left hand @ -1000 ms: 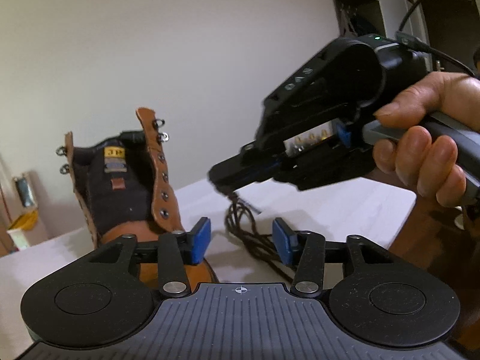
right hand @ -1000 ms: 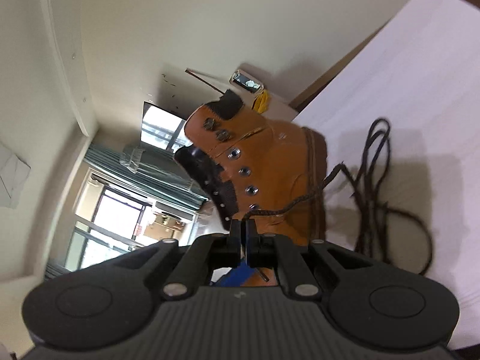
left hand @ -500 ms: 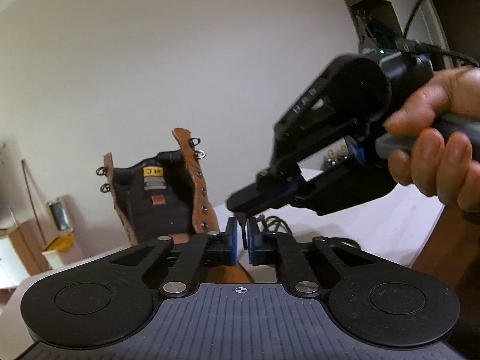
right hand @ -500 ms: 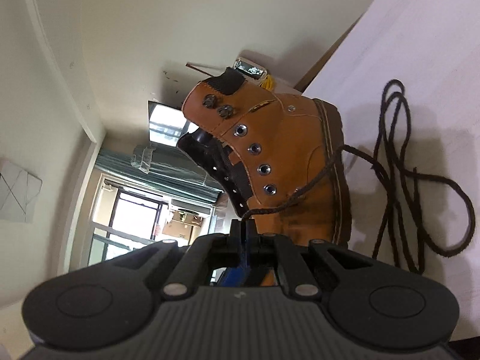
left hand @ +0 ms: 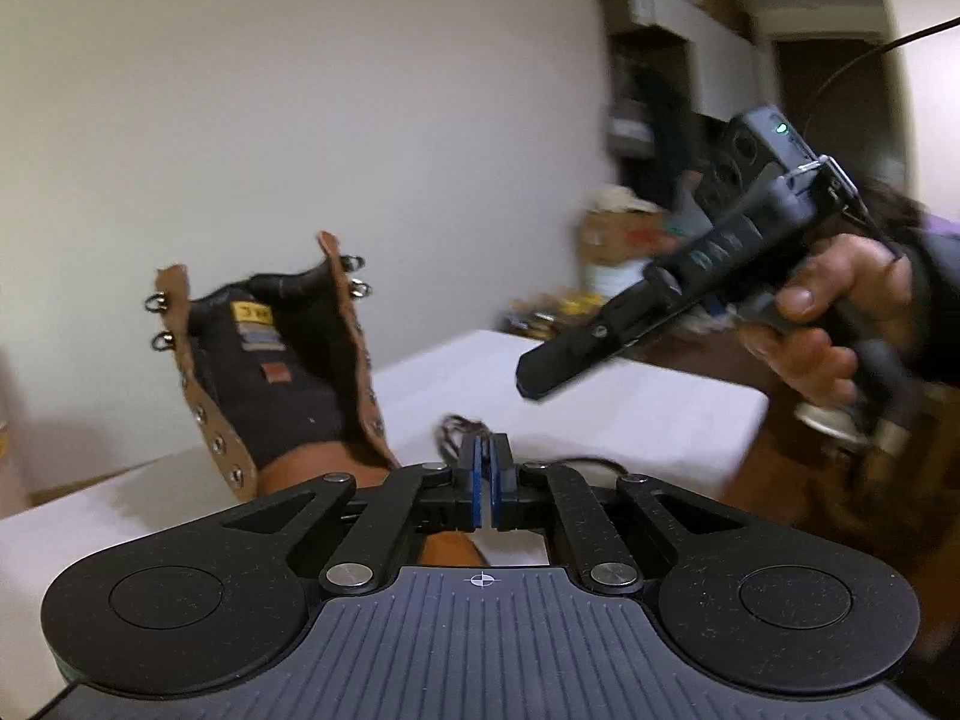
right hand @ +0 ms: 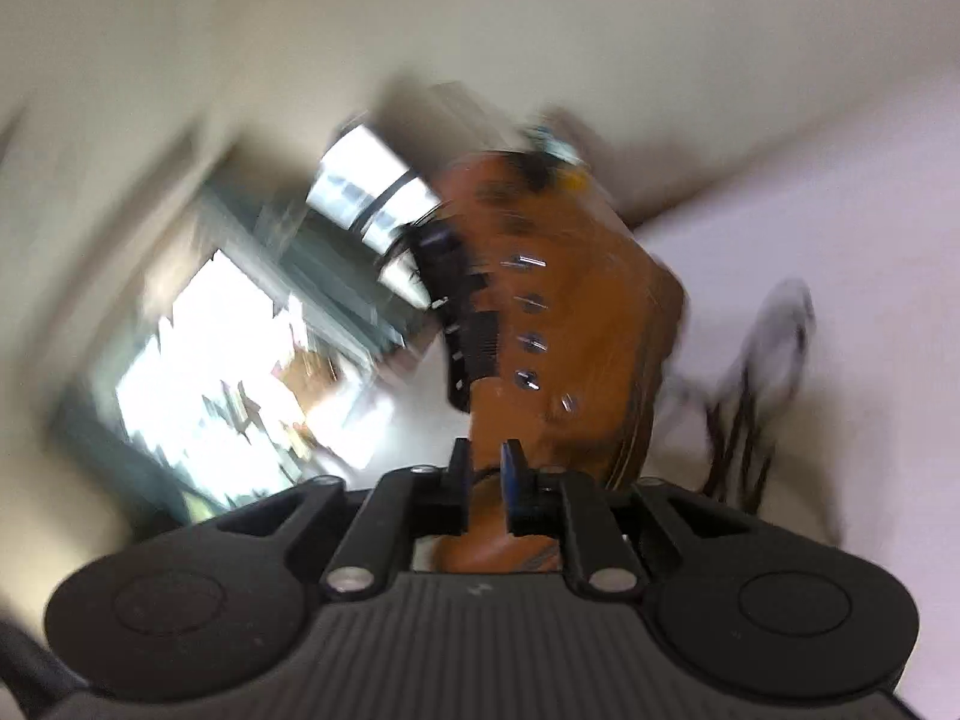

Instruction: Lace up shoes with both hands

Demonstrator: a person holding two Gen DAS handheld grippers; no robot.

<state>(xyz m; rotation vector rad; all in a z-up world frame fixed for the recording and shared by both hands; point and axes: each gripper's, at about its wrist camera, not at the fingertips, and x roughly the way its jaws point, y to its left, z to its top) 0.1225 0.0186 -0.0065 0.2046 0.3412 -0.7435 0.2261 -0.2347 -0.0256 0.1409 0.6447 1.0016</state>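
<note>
The right hand-held gripper (right hand: 485, 477) has parted its jaws to a narrow gap and swung clear, handing the lace (left hand: 457, 427) to the left hand-held gripper (left hand: 485, 480), now clamped on it just beside the boot (left hand: 282, 372). The threading step looks under way; next, the lace tip needs aiming at an eyelet. The boot stands upright on the white surface (left hand: 630, 396), shaft vertical, toe toward the left camera.
</note>
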